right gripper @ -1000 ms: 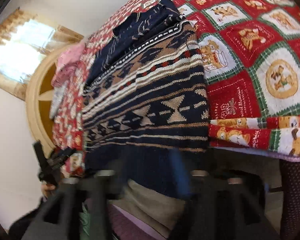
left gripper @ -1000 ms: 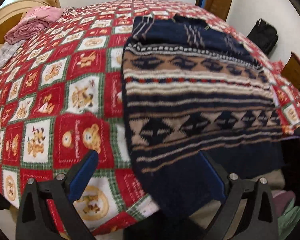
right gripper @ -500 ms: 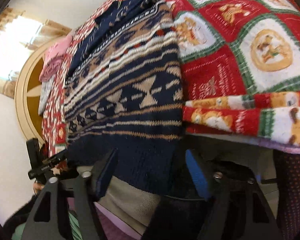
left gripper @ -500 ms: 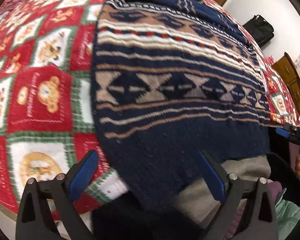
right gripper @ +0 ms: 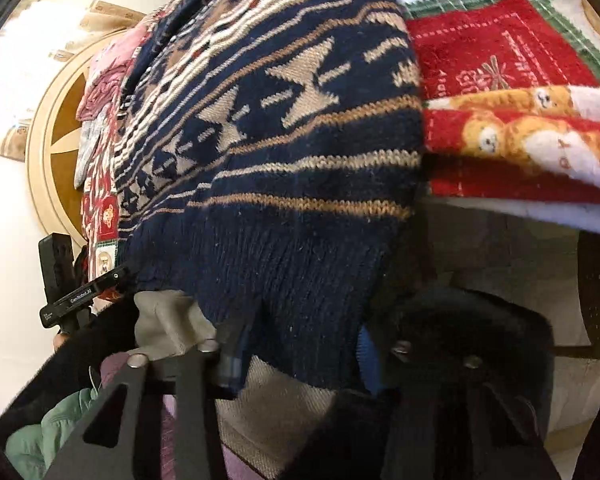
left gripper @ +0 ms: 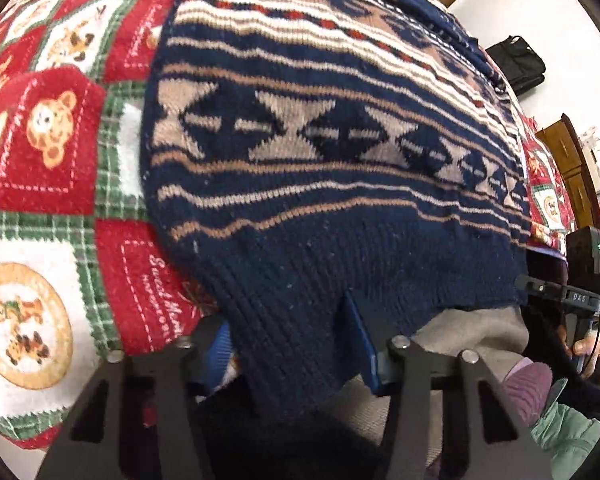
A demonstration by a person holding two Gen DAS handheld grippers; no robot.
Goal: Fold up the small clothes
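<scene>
A navy knitted sweater (left gripper: 324, 168) with tan and white pattern bands lies on the bed, its ribbed hem hanging over the near edge. My left gripper (left gripper: 292, 340) has its jaws closing on the hem's left corner, and the blue pads dent the bunched knit. In the right wrist view the same sweater (right gripper: 284, 140) drapes over the edge. My right gripper (right gripper: 296, 352) has its jaws closing on the hem's right corner, the knit creased between the fingers. Both fingertips are partly hidden by the fabric.
A red, green and white bear-print blanket (left gripper: 48, 160) covers the bed. Pink folded clothes (right gripper: 108, 76) lie near the round wooden headboard (right gripper: 56, 120). Beige and green fabric (right gripper: 172, 320) hangs under the hem. A black bag (left gripper: 520, 64) and a wooden cabinet (left gripper: 572, 168) stand by the wall.
Both grippers came down to the sweater's hem at the bed edge and tilted further downward. Their wide-open jaws have narrowed onto the two hem corners.
</scene>
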